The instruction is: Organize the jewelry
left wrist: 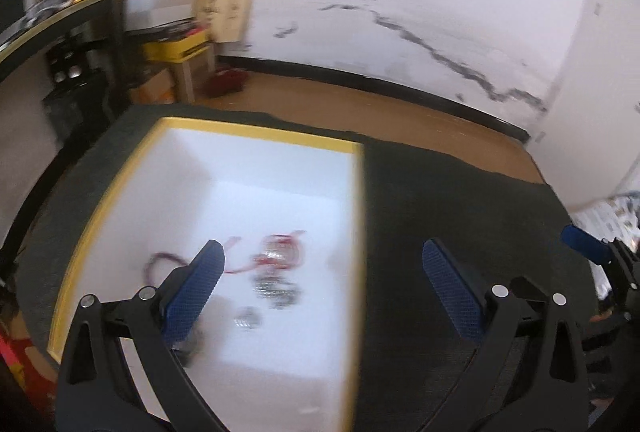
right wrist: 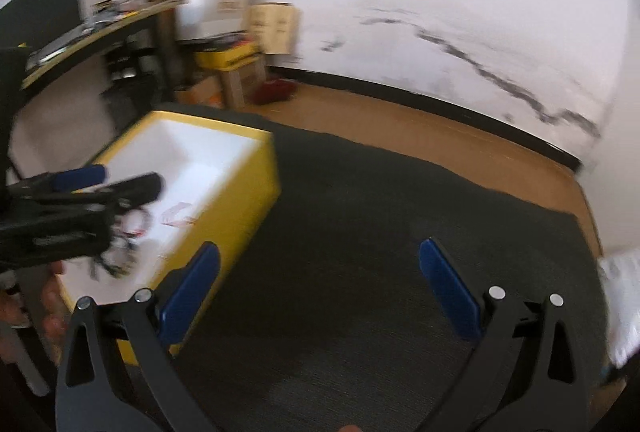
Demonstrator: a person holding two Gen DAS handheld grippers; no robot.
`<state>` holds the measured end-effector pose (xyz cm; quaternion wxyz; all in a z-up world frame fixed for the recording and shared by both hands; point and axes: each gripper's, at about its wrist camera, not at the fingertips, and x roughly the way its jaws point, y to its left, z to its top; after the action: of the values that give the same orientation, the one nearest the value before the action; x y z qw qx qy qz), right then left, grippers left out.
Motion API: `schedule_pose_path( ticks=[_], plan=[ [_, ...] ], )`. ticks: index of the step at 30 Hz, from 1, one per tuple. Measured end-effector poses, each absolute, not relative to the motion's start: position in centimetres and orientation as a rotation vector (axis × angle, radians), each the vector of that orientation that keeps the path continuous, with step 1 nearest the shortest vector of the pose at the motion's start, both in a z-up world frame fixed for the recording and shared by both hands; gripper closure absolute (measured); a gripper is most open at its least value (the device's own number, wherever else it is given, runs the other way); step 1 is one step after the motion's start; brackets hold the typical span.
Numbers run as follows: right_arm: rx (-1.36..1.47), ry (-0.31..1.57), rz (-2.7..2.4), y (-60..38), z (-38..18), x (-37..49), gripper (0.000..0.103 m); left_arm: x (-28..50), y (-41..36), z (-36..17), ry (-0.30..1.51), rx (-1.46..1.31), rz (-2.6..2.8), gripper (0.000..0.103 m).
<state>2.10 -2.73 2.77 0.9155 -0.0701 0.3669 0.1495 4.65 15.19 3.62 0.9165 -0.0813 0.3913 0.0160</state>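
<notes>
A yellow box with a white inside point(left wrist: 256, 135) stands on a dark mat; it also shows in the right wrist view point(right wrist: 248, 191). Blurred jewelry lies on its floor: a red and silver piece point(left wrist: 280, 256), a silver piece point(left wrist: 278, 290), a small silver piece point(left wrist: 247, 322) and a dark red cord point(left wrist: 164, 260). My left gripper point(left wrist: 322, 264) is open and empty, its left finger over the box and its right finger over the mat; in the right wrist view it hangs over the box point(right wrist: 80, 191). My right gripper point(right wrist: 320, 268) is open and empty over the mat, right of the box.
The dark mat point(right wrist: 380, 232) covers a brown tabletop point(left wrist: 400, 103) by a white wall. A desk and stacked boxes point(left wrist: 184, 15) stand at the far left. White papers point(right wrist: 624, 304) lie at the right edge of the mat.
</notes>
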Motion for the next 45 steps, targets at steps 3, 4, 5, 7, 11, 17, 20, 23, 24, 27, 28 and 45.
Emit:
schedule_pose_path(
  ticks=[3, 4, 5, 7, 11, 17, 20, 23, 24, 27, 28, 45],
  plan=[
    [-0.094, 0.775, 0.186, -8.3, 1.9, 1.8, 0.007, 5.1, 11.6, 3.7, 0.806, -0.151, -0.019, 0.006],
    [-0.069, 0.786, 0.136, -10.7, 1.4, 1.6, 0.007, 5.2, 10.5, 3.7, 0.806, -0.145, -0.035, 0.006],
    [-0.053, 0.797, 0.103, -12.5, 0.9, 1.5, 0.007, 5.4, 9.3, 3.7, 0.805, -0.136, -0.053, 0.006],
    [-0.029, 0.821, 0.043, -15.8, 0.0, 1.2, 0.007, 5.5, 7.4, 3.4, 0.804, -0.122, -0.066, 0.006],
    [0.002, 0.838, -0.010, -19.8, -1.2, 0.8, 0.007, 5.8, 4.6, 1.9, 0.839, -0.129, -0.073, 0.006],
    [-0.003, 0.876, -0.005, -21.6, -3.0, 1.2, 0.007, 5.7, 1.6, -1.0, 0.928, -0.123, -0.065, 0.006],
    [0.006, 0.862, -0.018, -21.8, -3.0, 1.3, 0.007, 6.0, 0.4, -2.0, 0.946, -0.070, -0.074, 0.006],
    [0.039, 0.872, -0.008, -21.8, -3.4, 1.7, 0.007, 6.6, 0.0, -2.4, 0.944, -0.062, -0.084, 0.006],
    [0.042, 0.879, -0.009, -21.8, -3.6, 2.0, 0.007, 6.8, -0.1, -2.6, 0.942, -0.056, -0.082, 0.006],
    [0.039, 0.890, -0.017, -22.0, -4.1, 2.3, 0.007, 7.5, -0.3, -3.1, 0.949, -0.036, -0.089, 0.006],
    [0.036, 0.893, -0.020, -22.1, -4.1, 2.5, 0.007, 7.8, -0.4, -3.3, 0.955, -0.032, -0.091, 0.006],
    [0.023, 0.910, -0.027, -22.8, -5.2, 3.3, 0.007, 8.9, -2.1, -4.5, 0.975, 0.002, -0.114, 0.006]
  ],
)
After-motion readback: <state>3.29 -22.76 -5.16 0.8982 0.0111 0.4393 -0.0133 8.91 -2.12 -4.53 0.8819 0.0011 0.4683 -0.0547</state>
